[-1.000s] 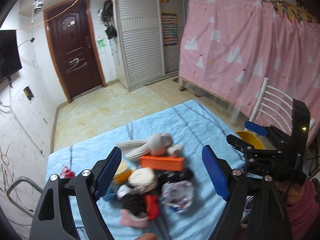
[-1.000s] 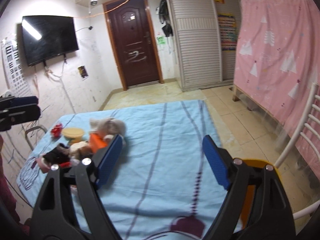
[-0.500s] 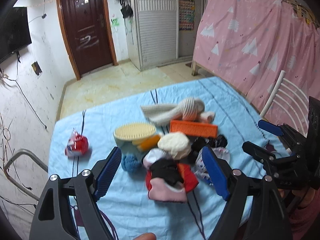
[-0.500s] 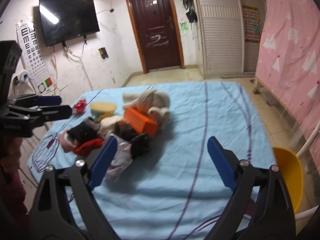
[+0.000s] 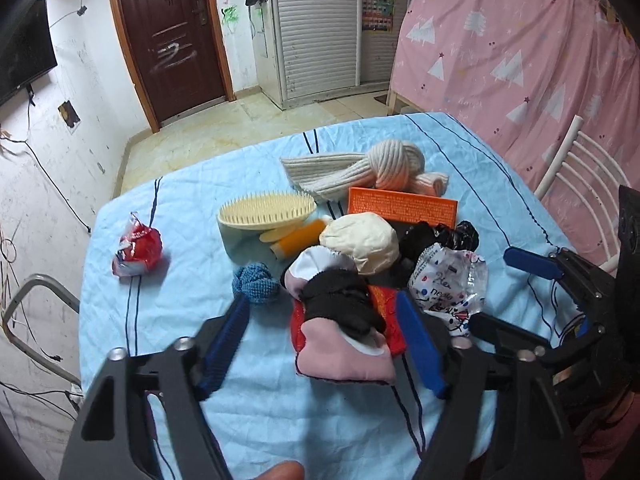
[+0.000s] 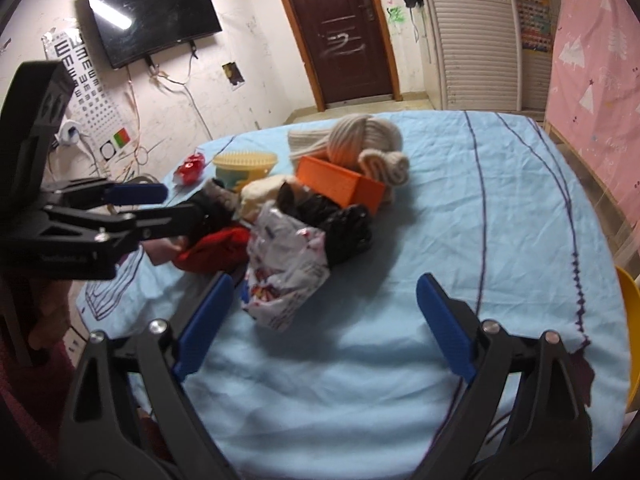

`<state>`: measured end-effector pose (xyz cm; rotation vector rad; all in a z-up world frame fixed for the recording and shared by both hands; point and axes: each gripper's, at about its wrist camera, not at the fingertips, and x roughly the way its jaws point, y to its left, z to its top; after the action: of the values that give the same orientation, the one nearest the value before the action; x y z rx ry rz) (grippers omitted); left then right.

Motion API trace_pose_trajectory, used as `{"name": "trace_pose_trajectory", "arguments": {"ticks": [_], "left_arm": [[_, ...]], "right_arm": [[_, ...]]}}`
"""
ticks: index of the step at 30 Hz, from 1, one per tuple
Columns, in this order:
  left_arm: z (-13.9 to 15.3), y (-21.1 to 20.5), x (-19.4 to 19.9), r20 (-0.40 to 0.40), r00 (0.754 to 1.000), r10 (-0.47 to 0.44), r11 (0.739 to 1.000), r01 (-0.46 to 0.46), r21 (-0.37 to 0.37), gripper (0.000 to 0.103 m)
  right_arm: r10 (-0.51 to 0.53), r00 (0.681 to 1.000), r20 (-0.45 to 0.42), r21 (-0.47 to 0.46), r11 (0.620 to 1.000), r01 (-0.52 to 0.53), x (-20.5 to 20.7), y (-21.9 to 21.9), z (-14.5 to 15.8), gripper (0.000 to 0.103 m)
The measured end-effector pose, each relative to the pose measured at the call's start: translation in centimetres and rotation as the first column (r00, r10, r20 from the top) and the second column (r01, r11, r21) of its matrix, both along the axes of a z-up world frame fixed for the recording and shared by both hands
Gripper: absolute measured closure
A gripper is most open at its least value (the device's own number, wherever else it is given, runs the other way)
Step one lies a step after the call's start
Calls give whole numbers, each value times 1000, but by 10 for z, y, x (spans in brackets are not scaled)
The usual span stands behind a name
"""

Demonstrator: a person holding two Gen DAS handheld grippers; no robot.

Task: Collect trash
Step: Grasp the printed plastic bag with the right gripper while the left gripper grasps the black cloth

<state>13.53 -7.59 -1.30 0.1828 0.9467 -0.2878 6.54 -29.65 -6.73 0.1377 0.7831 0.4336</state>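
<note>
Both tongs released: left gripper (image 5: 324,344) straddles the pink-and-black sock bundle (image 5: 340,320); right gripper (image 6: 320,320) hovers beside the crumpled white wrapper (image 6: 284,268) on the blue-covered table (image 6: 460,220).

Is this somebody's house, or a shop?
Most likely a room in somebody's home. There is a television on the wall, a dark wooden door, and a pink curtain with little trees. Socks, a knitted scarf and a hairbrush lie on a blue cloth.
</note>
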Motion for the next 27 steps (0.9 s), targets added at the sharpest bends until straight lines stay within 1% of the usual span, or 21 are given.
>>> {"name": "trace_pose_trajectory", "arguments": {"ticks": [2, 3, 4, 5, 6, 8, 10, 11, 12, 14, 15, 17, 21, 24, 27], "left_arm": [[-2, 1, -1, -4, 1000, 1, 1000, -1, 1, 61], [-3, 0, -1, -4, 1000, -1, 1000, 1, 0, 65], [-3, 0, -2, -3, 1000, -3, 1000, 3, -3, 74], [-4, 0, -3, -3, 1000, -7, 1000, 7, -6, 79], [-3, -1, -4, 0, 1000, -6, 1000, 6, -5, 80], [-2, -1, -6, 8, 1000, -3, 1000, 3, -5, 83], [2, 1, -8, 18, 1000, 6, 1000, -6, -4, 83], [4, 2, -9, 26, 1000, 11, 1000, -11, -1, 83], [7, 3, -12, 36, 999, 15, 1000, -15, 1, 83], [12, 5, -13, 46, 999, 22, 1000, -22, 0, 84], [15, 6, -15, 53, 998, 26, 1000, -27, 1, 84], [22, 7, -19, 71, 997, 31, 1000, -31, 0, 84], [38, 7, -26, 105, 994, 34, 999, -34, -6, 84], [51, 4, -31, 134, 990, 34, 999, -33, -5, 84], [68, 2, -38, 163, 986, 31, 1000, -31, -2, 84]], "right_arm": [[10, 1000, -6, 9, 1000, -10, 2, 2, 0, 14], [16, 1000, -10, 12, 1000, -16, 3, 3, -1, 14], [21, 1000, -13, 15, 1000, -20, 4, 4, -2, 15], [27, 1000, -16, 19, 999, -26, 4, 5, -2, 17], [34, 999, -23, 24, 999, -33, 5, 6, -4, 19], [51, 998, -45, 43, 998, -49, 9, 9, -8, 30], [68, 996, -56, 48, 997, -65, 11, 12, -11, 38], [72, 996, -49, 44, 997, -70, 12, 13, -11, 46], [86, 995, -52, 48, 995, -83, 13, 14, -11, 51], [99, 994, -46, 46, 994, -96, 13, 16, -11, 72], [103, 994, -35, 45, 994, -102, 12, 17, -10, 75], [111, 994, -20, 47, 993, -110, 10, 17, -9, 76], [134, 991, 10, 82, 988, -134, 2, 14, -1, 76], [141, 989, 44, 113, 983, -146, -4, 5, 11, 76], [125, 988, 94, 107, 985, -135, -9, -9, 27, 76]]}}
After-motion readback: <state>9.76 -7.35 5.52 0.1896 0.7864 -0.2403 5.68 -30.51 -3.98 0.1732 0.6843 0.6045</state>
